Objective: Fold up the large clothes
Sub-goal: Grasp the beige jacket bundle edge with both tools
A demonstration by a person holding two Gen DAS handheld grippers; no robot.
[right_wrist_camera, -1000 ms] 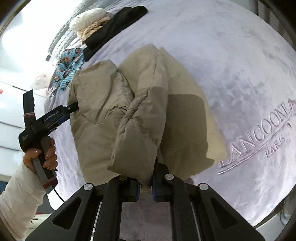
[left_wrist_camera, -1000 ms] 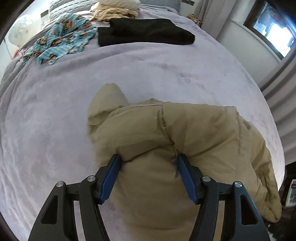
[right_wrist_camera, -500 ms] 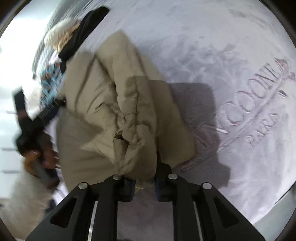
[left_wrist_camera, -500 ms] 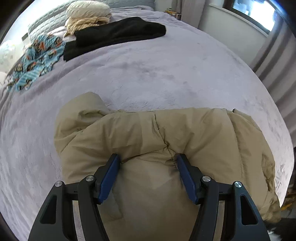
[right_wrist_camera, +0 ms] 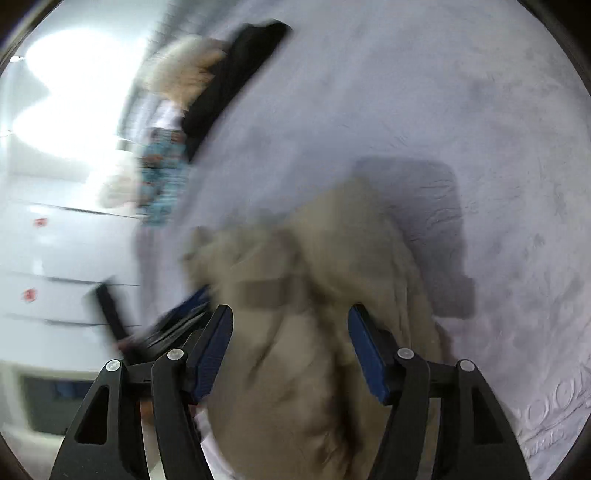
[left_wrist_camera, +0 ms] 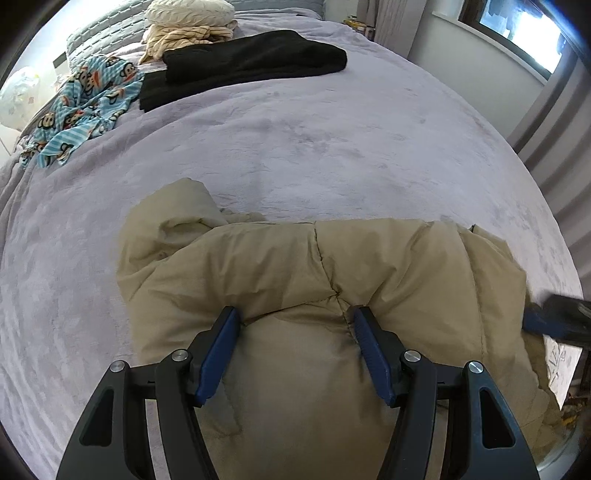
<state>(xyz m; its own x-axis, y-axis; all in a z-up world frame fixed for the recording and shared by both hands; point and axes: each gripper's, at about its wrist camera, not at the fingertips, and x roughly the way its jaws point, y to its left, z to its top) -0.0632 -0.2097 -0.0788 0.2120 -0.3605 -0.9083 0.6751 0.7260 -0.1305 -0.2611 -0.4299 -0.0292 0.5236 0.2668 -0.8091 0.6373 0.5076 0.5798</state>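
A lilac blanket (left_wrist_camera: 295,147) covers the bed and fills most of both views; raised lettering shows on it at the lower right of the right wrist view. On it, near the close edge, lies the tan puffy coat (left_wrist_camera: 332,266), bunched into a thick roll that runs left to right, with a rounded lump, maybe the hood, sticking out at its left end. At the far side of the bed, well apart from the coat, a folded black garment (left_wrist_camera: 243,62) lies flat, touching a blue monkey-print cloth (left_wrist_camera: 81,107) on its left and a cream knit pile (left_wrist_camera: 188,22) behind it. A window (left_wrist_camera: 524,29) sits at the upper right, above a pale wall. The left gripper (left_wrist_camera: 293,325) stands wide open, its 2 blue pads pressed down into the coat's near side with padding bulging up between them; it clamps nothing. The right gripper (right_wrist_camera: 290,323) is also spread open, hovering over the coat's right end with fabric lying between and below its fingers; this view is badly smeared, so I cannot tell whether the pads touch the cloth. Its dark tip (left_wrist_camera: 557,317) shows at the right edge of the left wrist view, beside the coat's end. The left tool appears in the right wrist view only as a dark blur.
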